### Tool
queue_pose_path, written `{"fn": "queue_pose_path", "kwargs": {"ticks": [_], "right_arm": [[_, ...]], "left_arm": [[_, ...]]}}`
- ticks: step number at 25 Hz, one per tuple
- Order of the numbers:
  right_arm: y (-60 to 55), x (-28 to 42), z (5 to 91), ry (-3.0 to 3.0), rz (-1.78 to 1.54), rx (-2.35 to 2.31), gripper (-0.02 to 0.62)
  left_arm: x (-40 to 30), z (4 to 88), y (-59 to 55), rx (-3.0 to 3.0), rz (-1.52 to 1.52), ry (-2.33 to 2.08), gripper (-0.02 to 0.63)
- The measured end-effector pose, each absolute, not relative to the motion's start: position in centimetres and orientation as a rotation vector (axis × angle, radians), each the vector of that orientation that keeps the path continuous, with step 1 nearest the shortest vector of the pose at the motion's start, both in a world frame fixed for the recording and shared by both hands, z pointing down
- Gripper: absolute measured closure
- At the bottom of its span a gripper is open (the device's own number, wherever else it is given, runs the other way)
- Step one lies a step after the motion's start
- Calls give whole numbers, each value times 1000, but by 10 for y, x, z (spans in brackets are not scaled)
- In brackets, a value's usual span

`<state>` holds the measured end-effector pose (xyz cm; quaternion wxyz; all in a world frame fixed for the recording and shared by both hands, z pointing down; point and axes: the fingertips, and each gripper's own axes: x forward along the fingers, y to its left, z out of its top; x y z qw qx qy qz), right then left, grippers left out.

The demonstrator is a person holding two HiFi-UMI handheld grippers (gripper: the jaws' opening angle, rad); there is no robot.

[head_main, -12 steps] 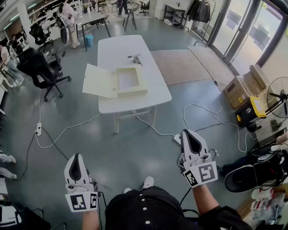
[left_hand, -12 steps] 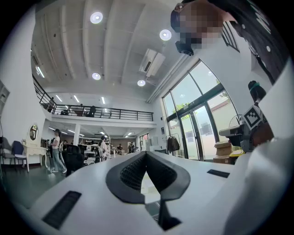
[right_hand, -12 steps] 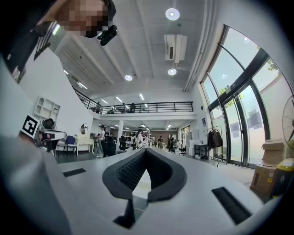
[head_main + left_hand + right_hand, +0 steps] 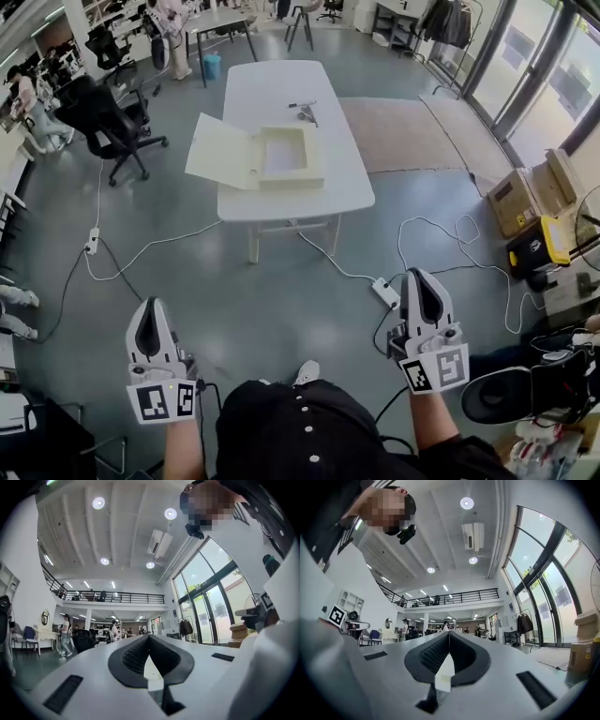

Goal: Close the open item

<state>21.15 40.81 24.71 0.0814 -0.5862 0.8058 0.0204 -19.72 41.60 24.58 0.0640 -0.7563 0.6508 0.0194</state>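
Your left gripper (image 4: 150, 314) and right gripper (image 4: 424, 281) hang low by your body over the grey floor. Each has its jaws pressed together on nothing, sensibly enough, as nothing is within reach. The flat cream cardboard box (image 4: 286, 159) lies open on the white rounded surface (image 4: 272, 84) well ahead of you. Its lid (image 4: 220, 150) is flung flat to the left, past the edge. You'll likely have to walk up before swinging the lid over.
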Motion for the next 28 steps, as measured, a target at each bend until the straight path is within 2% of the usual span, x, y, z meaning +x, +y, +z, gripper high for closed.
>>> {"fn": "queue_pose_path", "kwargs": {"ticks": [6, 16, 17, 19, 23, 28], "right_arm": [[390, 228, 260, 2442, 18, -1759, 566], [357, 212, 273, 2490, -36, -1702, 552], [352, 210, 274, 2497, -48, -1697, 523], [338, 204, 276, 2502, -62, -1700, 420], [310, 194, 272, 2483, -48, -1710, 337], [272, 178, 270, 2489, -47, -1712, 325]], "left_arm": [[-206, 232, 413, -2193, 70, 2035, 589], [-207, 244, 390, -2210, 55, 2037, 589], [-209, 245, 384, -2215, 58, 2033, 589], [-211, 246, 370, -2225, 66, 2020, 589], [-215, 248, 340, -2246, 64, 1997, 589], [-226, 251, 301, -2268, 57, 1976, 589]]}}
